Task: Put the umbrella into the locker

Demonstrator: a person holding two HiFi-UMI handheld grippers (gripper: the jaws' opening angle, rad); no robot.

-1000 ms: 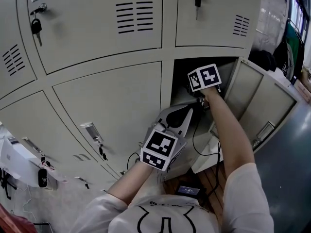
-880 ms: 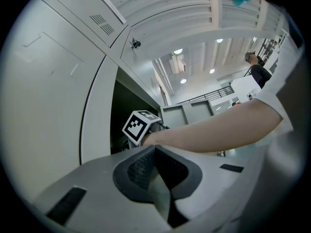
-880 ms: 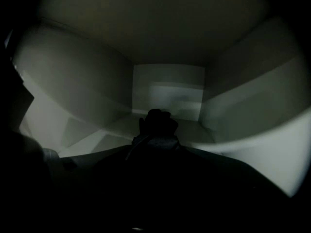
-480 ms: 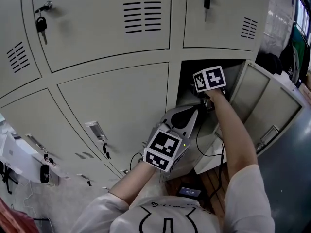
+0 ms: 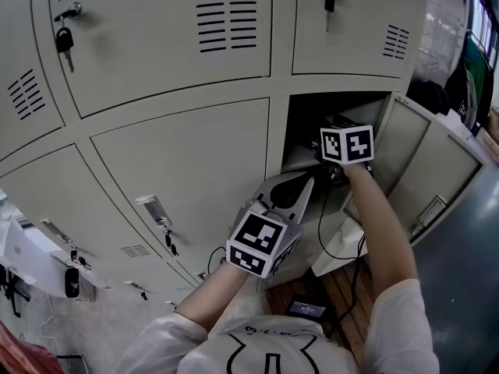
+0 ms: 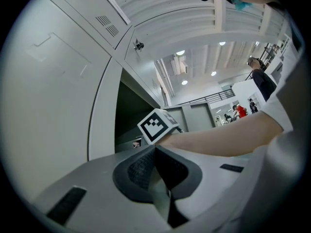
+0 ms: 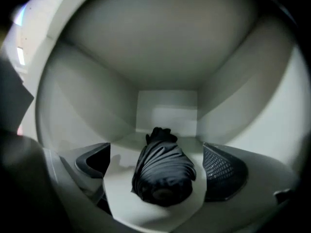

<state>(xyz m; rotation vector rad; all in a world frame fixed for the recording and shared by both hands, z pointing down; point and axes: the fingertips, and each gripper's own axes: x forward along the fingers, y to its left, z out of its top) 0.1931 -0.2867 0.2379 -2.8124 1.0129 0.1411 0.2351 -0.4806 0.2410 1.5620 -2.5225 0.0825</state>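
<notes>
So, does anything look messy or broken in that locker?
Nothing stands out. The folded black umbrella lies flat on the floor of the locker, with nothing spilled or bent. The right gripper has its jaws opening on either side of the umbrella, not touching it. The locker door stands open.

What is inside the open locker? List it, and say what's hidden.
A folded black umbrella lies on the locker floor; nothing else shows. The floor under it is covered.
</notes>
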